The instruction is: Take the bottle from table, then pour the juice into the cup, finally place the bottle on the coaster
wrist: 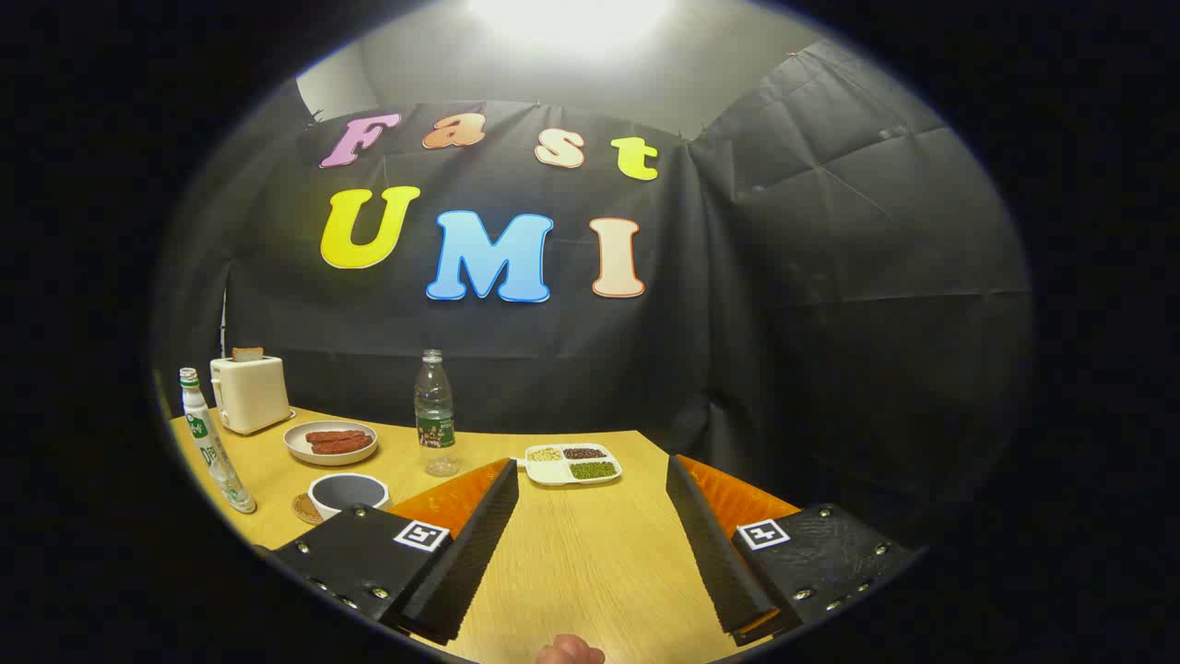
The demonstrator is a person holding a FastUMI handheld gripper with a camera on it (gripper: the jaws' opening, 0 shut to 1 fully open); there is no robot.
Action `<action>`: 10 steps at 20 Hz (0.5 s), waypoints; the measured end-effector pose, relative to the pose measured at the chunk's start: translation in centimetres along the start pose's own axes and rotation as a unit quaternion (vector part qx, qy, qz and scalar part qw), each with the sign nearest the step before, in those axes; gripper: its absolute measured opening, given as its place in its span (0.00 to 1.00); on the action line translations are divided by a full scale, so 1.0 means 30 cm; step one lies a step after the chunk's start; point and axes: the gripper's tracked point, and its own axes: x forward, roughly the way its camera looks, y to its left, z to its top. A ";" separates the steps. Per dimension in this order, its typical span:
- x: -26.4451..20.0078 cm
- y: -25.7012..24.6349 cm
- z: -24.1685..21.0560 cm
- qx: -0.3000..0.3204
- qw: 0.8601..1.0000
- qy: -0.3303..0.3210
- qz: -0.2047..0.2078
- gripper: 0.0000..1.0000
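A clear plastic bottle (pixel 435 415) with a green label stands upright on the wooden table (pixel 572 563), beyond my left finger and a little left of it. A second bottle (pixel 214 443), white with a green cap, stands far off to the left near the table's edge. Just ahead of the left finger sits a white cup (pixel 348 492) with a dark inside, and a round brown coaster (pixel 303 508) peeks out beside it on its left. My gripper (pixel 592 463) is open above the table, nothing between its fingers.
A cream toaster (pixel 249 392) with a slice of toast stands at the back left. A plate of sausages (pixel 330 443) lies in front of it. A divided white tray (pixel 572 464) of beans sits beyond the fingertips. A person's fingertip (pixel 572 651) shows below the fingers.
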 end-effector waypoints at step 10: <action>-0.102 0.203 0.051 0.010 0.999 -0.019 0.033 0.98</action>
